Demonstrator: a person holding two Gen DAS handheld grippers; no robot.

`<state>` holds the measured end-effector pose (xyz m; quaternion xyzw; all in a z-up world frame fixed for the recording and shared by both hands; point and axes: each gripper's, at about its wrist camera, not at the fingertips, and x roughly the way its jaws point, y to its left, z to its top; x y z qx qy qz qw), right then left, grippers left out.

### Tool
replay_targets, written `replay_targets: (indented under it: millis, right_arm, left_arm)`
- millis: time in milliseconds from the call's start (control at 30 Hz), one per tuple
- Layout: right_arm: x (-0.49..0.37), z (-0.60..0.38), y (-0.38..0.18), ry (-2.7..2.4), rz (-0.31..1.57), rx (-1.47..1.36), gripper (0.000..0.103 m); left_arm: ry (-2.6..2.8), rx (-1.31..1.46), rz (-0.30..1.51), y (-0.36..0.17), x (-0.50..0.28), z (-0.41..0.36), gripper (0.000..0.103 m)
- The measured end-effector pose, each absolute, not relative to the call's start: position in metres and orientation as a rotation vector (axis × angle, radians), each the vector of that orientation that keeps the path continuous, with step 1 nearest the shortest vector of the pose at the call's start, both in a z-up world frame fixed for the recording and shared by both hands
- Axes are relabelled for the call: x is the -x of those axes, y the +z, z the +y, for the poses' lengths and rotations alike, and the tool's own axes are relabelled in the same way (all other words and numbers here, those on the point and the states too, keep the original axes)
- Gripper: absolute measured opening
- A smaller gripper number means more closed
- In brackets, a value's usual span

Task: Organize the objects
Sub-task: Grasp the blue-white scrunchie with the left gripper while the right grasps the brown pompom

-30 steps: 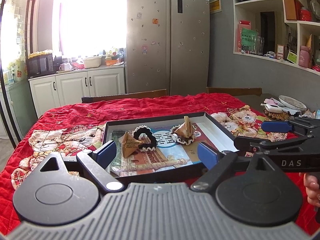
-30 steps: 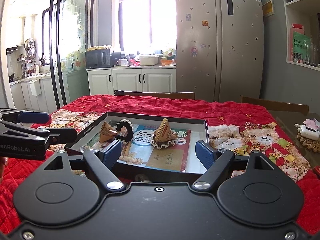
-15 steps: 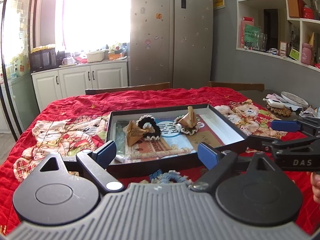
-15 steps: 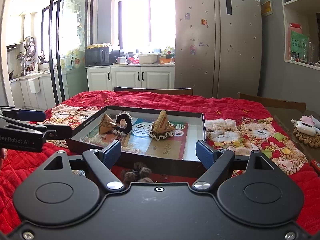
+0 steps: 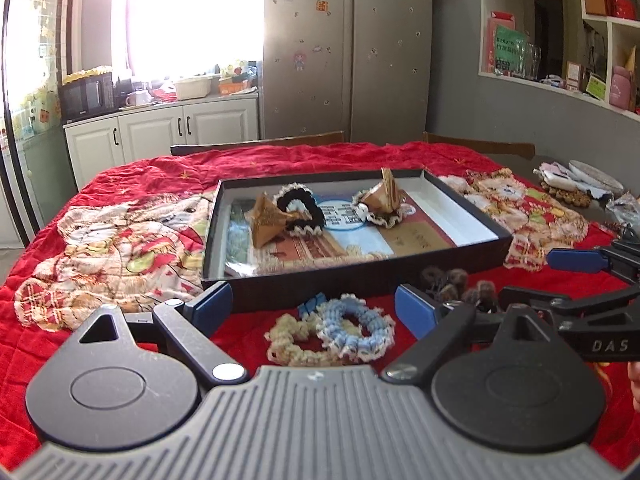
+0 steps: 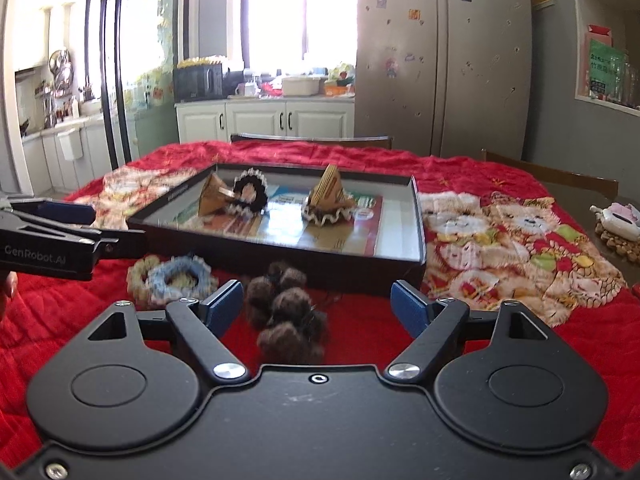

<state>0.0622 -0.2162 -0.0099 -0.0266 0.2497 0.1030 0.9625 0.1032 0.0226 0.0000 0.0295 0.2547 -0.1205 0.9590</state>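
Compared with half a second earlier, both cameras sit higher and farther back, so the items on the cloth in front of the tray are now in full view. Left gripper [image 5: 313, 305], jaws wide apart and empty, frames a blue-and-white crocheted scrunchie [image 5: 354, 328] overlapping a cream crocheted scrunchie [image 5: 289, 341] on the red quilted tablecloth [image 5: 152, 172]. Right gripper [image 6: 316, 305], likewise spread wide and empty, frames a cluster of brown fuzzy pom-pom hair ties [image 6: 286, 312], which lies just to the right of the two scrunchies. Beyond these stands the shallow black rectangular tray [image 5: 352, 280], its near wall between the grippers and the contents. Inside, on printed paper, lie two tan folded-paper pyramids [image 5: 267, 220], a black-and-white frilled scrunchie [image 5: 300, 210] beside the left one, and a brown-and-white frilled scrunchie [image 5: 386, 216] under the right one. Farther back: wooden chair backs [image 5: 260, 145], white cabinets [image 6: 264, 120] and a steel refrigerator [image 5: 348, 48].
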Motion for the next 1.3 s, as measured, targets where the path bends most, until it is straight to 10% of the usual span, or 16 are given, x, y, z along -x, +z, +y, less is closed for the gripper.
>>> replay_targets:
  millis: [1300]
  right_arm:
    - [-0.073,-0.205,-0.044,0.257,0.6,0.077,0.034]
  left_arm:
    - [-0.297,0.044,0.664,-0.04,-0.126,0.013,0.036]
